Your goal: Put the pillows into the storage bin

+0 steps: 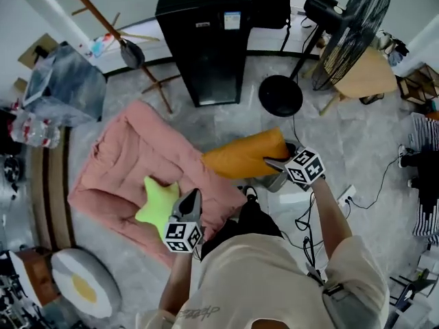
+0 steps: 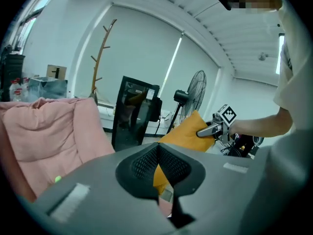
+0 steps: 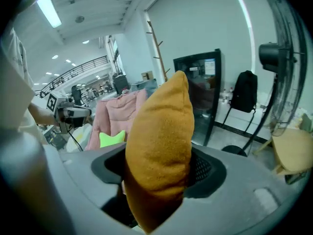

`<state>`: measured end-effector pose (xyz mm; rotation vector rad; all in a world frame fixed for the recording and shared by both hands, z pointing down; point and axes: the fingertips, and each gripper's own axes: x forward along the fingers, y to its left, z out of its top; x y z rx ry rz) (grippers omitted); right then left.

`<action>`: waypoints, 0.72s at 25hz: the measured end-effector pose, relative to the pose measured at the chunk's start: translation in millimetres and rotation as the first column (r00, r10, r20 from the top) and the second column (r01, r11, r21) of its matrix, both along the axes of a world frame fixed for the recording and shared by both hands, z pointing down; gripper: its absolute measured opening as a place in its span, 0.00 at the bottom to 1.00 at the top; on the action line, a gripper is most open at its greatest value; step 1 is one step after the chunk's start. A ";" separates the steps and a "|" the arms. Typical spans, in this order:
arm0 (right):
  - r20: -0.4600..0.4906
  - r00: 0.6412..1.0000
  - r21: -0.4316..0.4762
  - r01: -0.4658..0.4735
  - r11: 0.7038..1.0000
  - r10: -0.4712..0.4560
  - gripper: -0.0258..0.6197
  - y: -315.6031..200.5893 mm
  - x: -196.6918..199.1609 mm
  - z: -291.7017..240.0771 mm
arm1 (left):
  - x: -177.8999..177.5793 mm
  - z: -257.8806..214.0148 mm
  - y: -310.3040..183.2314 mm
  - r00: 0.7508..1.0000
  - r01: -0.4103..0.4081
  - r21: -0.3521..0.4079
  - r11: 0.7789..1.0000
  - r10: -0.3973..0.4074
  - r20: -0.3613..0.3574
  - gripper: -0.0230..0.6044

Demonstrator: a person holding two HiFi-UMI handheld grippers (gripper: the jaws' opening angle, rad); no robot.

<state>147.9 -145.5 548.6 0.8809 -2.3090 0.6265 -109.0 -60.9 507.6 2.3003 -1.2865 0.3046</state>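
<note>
Overhead view; claw views face-to-face, orange pillow (image 1: 243, 155) shared.

Illumination is diffuse, even indoor light. In the head view the floor (image 1: 226, 118) is moderately bright, shadows are soft-edged, and colours appear slightly muted. In the left gripper view a bright vertical strip (image 2: 173, 60) stands out on the pale wall. In the right gripper view a ceiling tube lamp (image 3: 49, 10) glares at upper left. Both gripper views show strong barrel distortion and black corners. The orange pillow (image 3: 159, 151), close to the lens, is slightly soft.

Grey marbled floor (image 1: 226, 118) under pink quilted mat (image 1: 130, 163), egg-print cushion (image 1: 86, 283), fan base (image 1: 280, 94).
</note>
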 end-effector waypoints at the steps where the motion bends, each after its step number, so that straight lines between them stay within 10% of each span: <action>1: -0.004 0.999 0.004 -0.038 0.999 0.038 0.52 0.6 17.7 -2.1 | 8.7 -3.1 -4.7 1.000 -0.019 0.005 1.000 0.019 0.004 0.06; 9: -0.157 0.945 -0.041 -0.298 0.954 0.289 0.53 15.1 123.4 40.8 | 60.9 -6.8 -27.8 0.995 -0.093 0.002 0.996 0.093 0.037 0.06; 18: -0.351 0.897 -0.090 -0.317 0.944 0.268 0.53 15.0 134.5 147.1 | 78.1 3.0 -38.7 0.997 -0.033 -0.055 0.998 0.036 0.063 0.06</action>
